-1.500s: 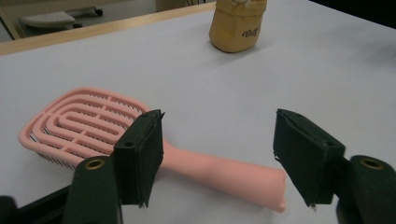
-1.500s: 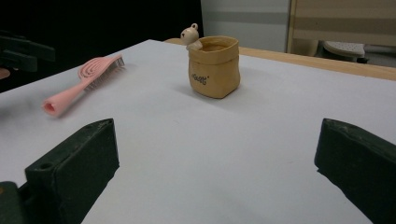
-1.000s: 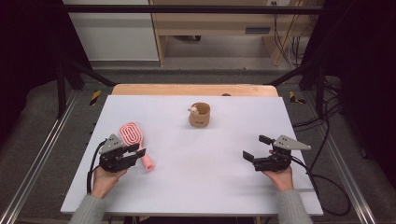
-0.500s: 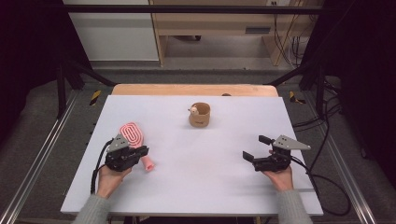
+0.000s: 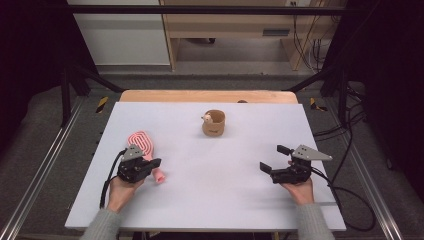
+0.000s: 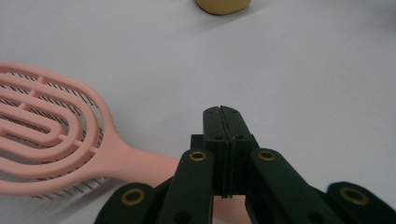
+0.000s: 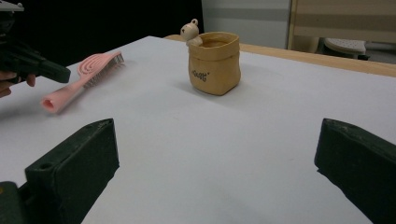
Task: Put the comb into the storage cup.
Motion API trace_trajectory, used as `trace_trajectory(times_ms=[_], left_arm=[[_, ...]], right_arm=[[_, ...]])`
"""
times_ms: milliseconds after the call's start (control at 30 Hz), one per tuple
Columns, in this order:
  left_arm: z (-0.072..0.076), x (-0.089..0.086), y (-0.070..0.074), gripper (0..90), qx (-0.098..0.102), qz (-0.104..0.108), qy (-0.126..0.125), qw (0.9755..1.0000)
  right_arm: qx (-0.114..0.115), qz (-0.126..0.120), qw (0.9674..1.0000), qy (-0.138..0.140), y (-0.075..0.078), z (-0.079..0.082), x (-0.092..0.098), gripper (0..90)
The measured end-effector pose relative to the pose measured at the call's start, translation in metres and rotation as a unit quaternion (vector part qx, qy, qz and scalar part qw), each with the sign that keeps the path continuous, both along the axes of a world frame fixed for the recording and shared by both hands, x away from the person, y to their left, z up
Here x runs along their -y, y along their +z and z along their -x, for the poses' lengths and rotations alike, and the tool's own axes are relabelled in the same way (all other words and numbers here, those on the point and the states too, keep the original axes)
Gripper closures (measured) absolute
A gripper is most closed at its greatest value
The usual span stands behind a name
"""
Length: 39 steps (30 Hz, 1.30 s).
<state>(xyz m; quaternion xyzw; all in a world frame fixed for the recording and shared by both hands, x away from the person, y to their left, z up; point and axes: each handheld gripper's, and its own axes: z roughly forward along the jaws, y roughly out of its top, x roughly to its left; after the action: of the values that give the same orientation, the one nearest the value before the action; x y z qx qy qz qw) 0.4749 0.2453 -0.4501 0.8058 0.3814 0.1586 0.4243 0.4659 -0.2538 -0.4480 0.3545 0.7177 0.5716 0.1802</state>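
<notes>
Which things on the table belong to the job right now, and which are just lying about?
In play:
- pink hairbrush, handle passing under the shut, empty left gripper
- left gripper, jaws just closed above the handle

Lying about:
- tan cup with small figure, mid-table, untouched
- right gripper, open, empty, apart from both

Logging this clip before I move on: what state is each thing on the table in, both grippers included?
Left gripper: jaws have just closed, pressed together above the brush handle, nothing between them.
Right gripper: jaws wide open, empty, held low over the table.
Pink hairbrush: lying flat, not gripped.
Tan cup: upright, a small figure on its rim.
</notes>
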Motion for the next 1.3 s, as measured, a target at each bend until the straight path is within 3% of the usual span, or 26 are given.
trace_trajectory(times_ms=[900,1300], left_arm=[[0.0000,0.0065,-0.0039,89.3,-0.027,-0.050,-0.016,0.9983],[0.0052,0.0043,-0.0011,89.4,-0.038,-0.079,-0.019,0.9959]], right_arm=[[0.000,0.002,1.0000,0.000,-0.0006,-0.0003,-0.0005,0.3],[0.000,0.003,1.0000,0.000,-0.0006,-0.0003,-0.0004,0.3]])
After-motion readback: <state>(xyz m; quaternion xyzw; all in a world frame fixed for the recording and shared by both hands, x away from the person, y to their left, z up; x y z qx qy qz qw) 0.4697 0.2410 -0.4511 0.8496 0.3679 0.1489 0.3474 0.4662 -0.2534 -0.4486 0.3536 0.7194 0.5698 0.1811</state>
